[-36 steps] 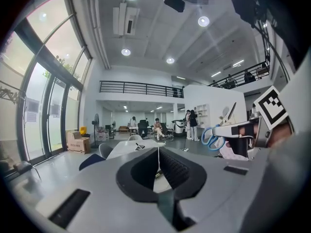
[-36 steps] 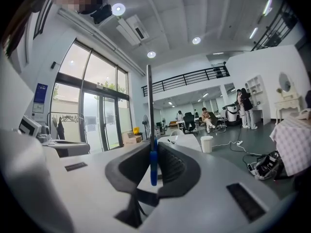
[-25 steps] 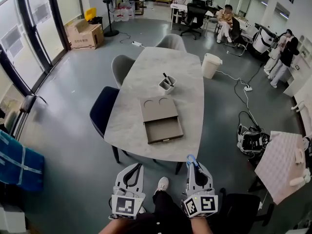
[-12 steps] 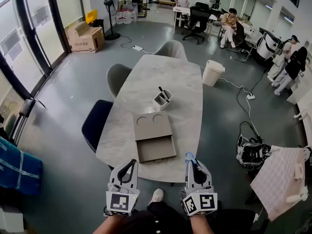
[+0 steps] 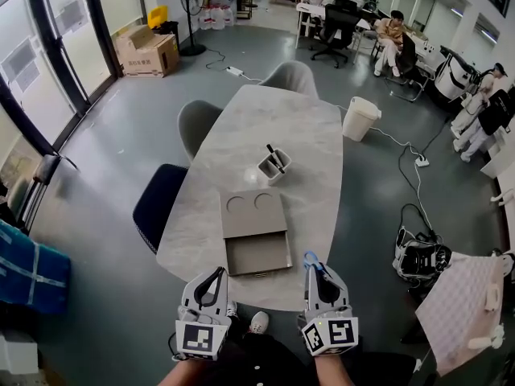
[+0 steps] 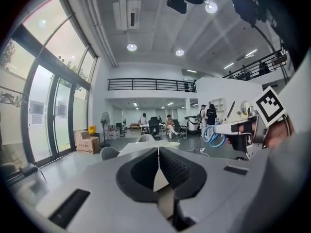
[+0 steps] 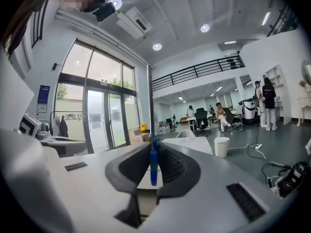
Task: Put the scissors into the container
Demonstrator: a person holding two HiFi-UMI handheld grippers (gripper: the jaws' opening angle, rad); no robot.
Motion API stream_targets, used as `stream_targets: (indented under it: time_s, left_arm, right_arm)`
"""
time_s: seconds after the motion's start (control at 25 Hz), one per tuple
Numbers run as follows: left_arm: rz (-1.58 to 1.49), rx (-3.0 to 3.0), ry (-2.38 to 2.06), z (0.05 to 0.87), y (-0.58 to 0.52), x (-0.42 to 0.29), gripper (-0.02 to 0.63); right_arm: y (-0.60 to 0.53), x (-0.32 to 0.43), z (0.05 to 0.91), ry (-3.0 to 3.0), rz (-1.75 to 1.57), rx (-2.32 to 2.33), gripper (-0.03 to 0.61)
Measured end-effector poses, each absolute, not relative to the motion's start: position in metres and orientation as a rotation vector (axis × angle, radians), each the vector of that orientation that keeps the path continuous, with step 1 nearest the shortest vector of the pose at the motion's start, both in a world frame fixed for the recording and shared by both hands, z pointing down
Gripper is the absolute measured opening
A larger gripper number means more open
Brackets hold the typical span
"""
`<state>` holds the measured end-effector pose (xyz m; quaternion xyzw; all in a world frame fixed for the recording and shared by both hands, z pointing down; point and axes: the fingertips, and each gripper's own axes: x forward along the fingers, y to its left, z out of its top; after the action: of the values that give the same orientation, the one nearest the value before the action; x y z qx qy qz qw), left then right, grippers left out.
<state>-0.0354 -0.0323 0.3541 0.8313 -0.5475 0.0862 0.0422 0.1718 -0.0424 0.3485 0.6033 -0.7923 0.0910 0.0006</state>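
The head view lays out the whole scene. A long pale marble-patterned table (image 5: pixel 241 135) carries a small pale square cup holding a dark pen (image 5: pixel 273 166). Nearer the person lies a flat taupe box with its drawer pulled open (image 5: pixel 255 233). The left gripper (image 5: pixel 216 276) and the right gripper (image 5: pixel 315 270) sit side by side at the table's near end, well apart from the cup. In this view only the blue-handled scissors (image 5: pixel 312 260) poking ahead of the right jaws hint at a grip.

The right gripper view settles it. The right gripper (image 7: pixel 154 164) has its jaws closed to a narrow gap on the scissors (image 7: pixel 153 168), seen edge-on as a thin blue strip pinched between the ribbed pads. Neither cup nor box can be made out there, only the tabletop (image 7: pixel 187 144) beyond.

The left gripper view shows the left gripper (image 6: pixel 158 165) with its jaws closed tip to tip and nothing between them. It alone shows the other tool from the side, the scissors' blue loops (image 6: pixel 206 134) jutting forward past the jaw tips.
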Motion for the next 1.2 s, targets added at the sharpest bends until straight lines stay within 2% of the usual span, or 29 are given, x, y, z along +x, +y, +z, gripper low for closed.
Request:
stream_targets:
  time_s: [0.68, 0.96, 1.2]
  left_arm:
    - [0.278, 2.561, -1.570, 0.368, -0.111, -0.052, 0.017]
    - [0.371, 2.540, -1.440, 0.404, -0.115, -0.046, 0.017]
    - [0.420, 2.450, -1.390, 0.455, -0.129, -0.050, 0.017]
  right_arm:
    - [-0.118, 0.133, 0.366, -2.403, 0.241, 1.787, 0.040]
    - [-0.123, 0.113, 0.426, -2.231, 0.251, 1.598, 0.040]
    - [-0.124, 0.089, 0.501, -2.098, 0.129, 1.305, 0.040]
